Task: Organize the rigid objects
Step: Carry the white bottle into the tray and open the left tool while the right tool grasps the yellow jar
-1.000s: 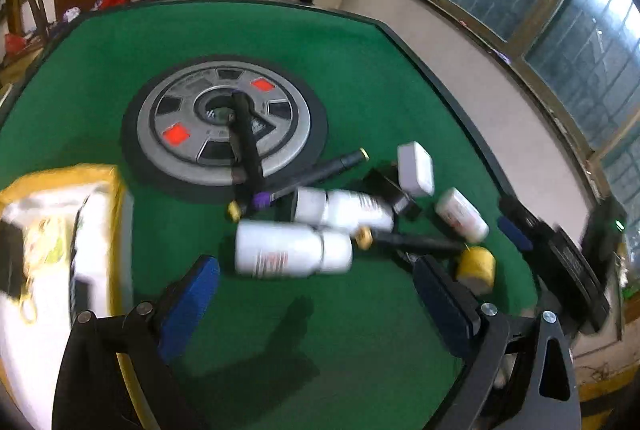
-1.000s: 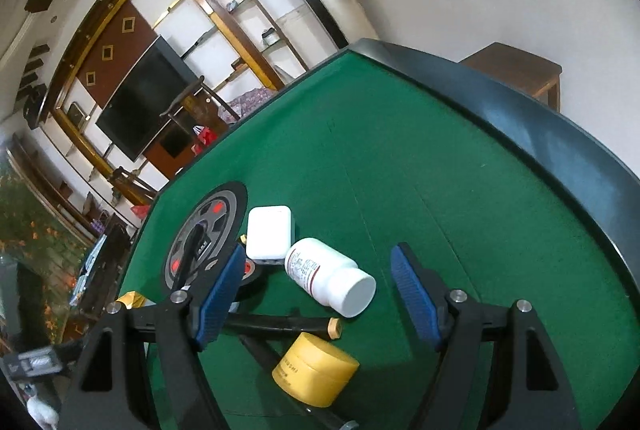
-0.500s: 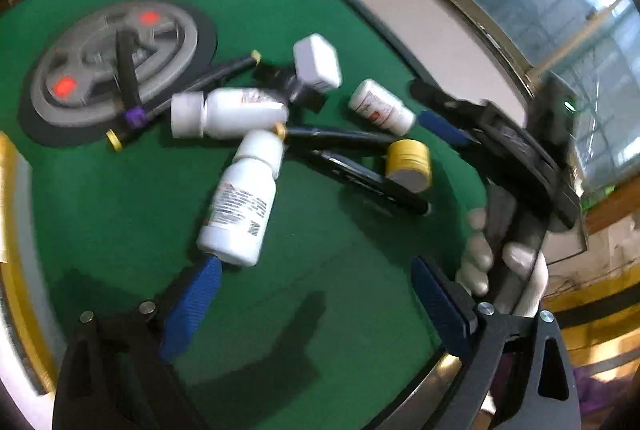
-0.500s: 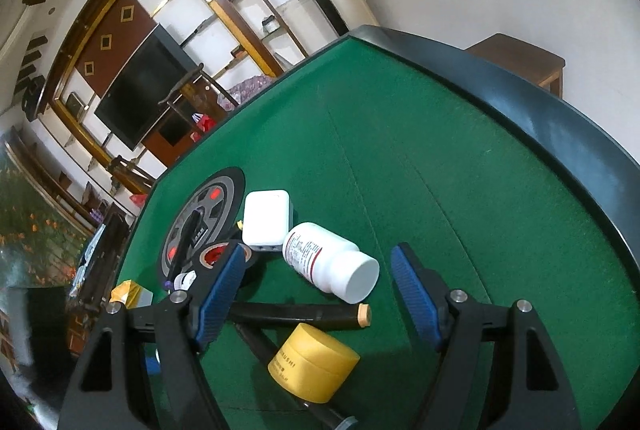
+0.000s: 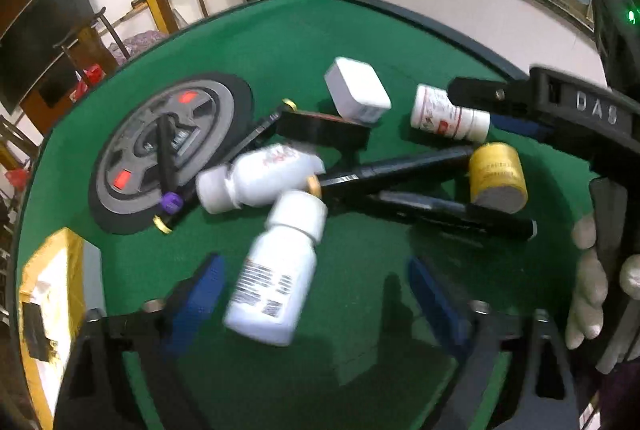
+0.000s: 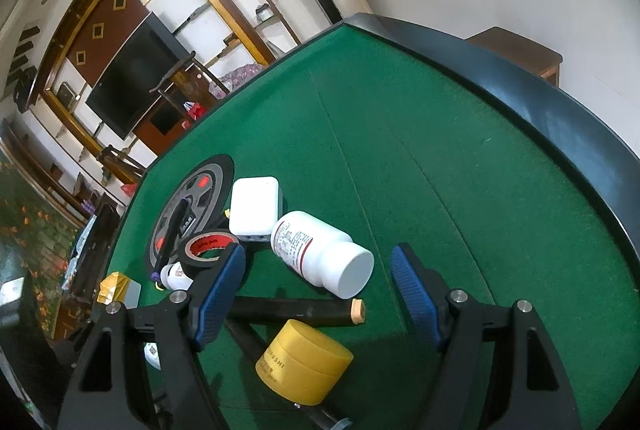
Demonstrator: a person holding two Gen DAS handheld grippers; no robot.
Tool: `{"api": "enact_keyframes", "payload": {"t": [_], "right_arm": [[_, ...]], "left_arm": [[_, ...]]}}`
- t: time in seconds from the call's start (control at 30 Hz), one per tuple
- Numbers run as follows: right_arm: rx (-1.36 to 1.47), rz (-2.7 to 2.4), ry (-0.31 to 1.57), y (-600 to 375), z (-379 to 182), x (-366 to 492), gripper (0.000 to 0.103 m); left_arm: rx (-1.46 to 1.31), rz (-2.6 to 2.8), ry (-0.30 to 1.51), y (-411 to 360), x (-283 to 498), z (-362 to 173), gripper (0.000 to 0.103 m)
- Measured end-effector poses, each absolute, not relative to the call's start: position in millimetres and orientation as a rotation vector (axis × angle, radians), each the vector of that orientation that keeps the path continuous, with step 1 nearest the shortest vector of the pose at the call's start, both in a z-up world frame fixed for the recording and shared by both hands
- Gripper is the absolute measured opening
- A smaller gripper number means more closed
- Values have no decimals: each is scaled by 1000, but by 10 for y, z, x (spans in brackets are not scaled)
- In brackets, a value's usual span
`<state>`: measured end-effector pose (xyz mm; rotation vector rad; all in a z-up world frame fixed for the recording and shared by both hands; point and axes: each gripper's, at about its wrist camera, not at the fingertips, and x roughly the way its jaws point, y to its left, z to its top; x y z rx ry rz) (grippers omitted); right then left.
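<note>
Left wrist view: I hold my left gripper (image 5: 316, 294) wide open and empty, its fingers either side of the nearest white bottle (image 5: 276, 270), just below the pile, ready to pinch.

**Even indoor light, one view smeared by motion**

Both fisheye views bend straight lines hard toward black, vignetted corners. The left wrist view is motion-blurred: the nearest white bottle (image 5: 276, 274) and the blue pads (image 5: 198, 296) smear (worst in the lower half). The right wrist view is sharp. The green counter (image 6: 400, 149) is evenly lit, with soft shadows beneath the objects and faint sheen on its black rim.
</note>
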<state>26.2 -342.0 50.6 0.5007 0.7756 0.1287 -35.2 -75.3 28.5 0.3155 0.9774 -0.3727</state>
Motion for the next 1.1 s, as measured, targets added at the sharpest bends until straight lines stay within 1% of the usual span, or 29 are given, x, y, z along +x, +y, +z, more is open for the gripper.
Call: {"api": "enact_keyframes", "payload": {"t": [0.03,0.07,0.1,0.17,0.2,0.3,0.43,0.57,0.8,0.93,0.97,1.0,1.03,1.07,1.1], "right_arm": [[498,130,780,-3413,500,268,75],[497,131,783,-3412,484,268,75],[494,132,787,-3396,482,277,75],[488,134,792,-3375,494,319,75],[484,133,794,-3368,491,324,75],[476,132,795,-3357,493,331,75],[490,138,792,-3362,480,332,75],[523,166,796,-3416,463,325,75],[274,247,831,-3174,642,95,75],[45,249,828,-2942,617,73,74],[23,248,830,-2923,600,88,73],[-3,247,835,-2889,566,93,65],[-18,253,857,-2863,538,135,50],[-23,258,865,-2843,531,144,43],[-32,256,865,-2830,527,146,43]], "left_arm": [[342,-335,958,-755,-370,262,73],[348,-327,948,-758,-378,256,50],[328,-337,951,-713,-382,270,38],[176,-388,1008,-511,-356,302,37],[141,-381,1004,-417,-371,328,37],[69,-375,973,-199,-489,432,36],[-80,-416,923,161,-832,647,36],[-171,-429,871,425,-1152,820,36],[-255,-402,803,1057,-1531,1031,36],[-319,-367,776,1406,-1659,1074,36],[-326,-349,766,1496,-1702,1079,36],[-330,-329,757,1578,-1742,1092,36],[-333,-313,753,1639,-1771,1088,36],[-336,-301,750,1696,-1796,1091,36],[-341,-288,746,1764,-1822,1092,36]]}}
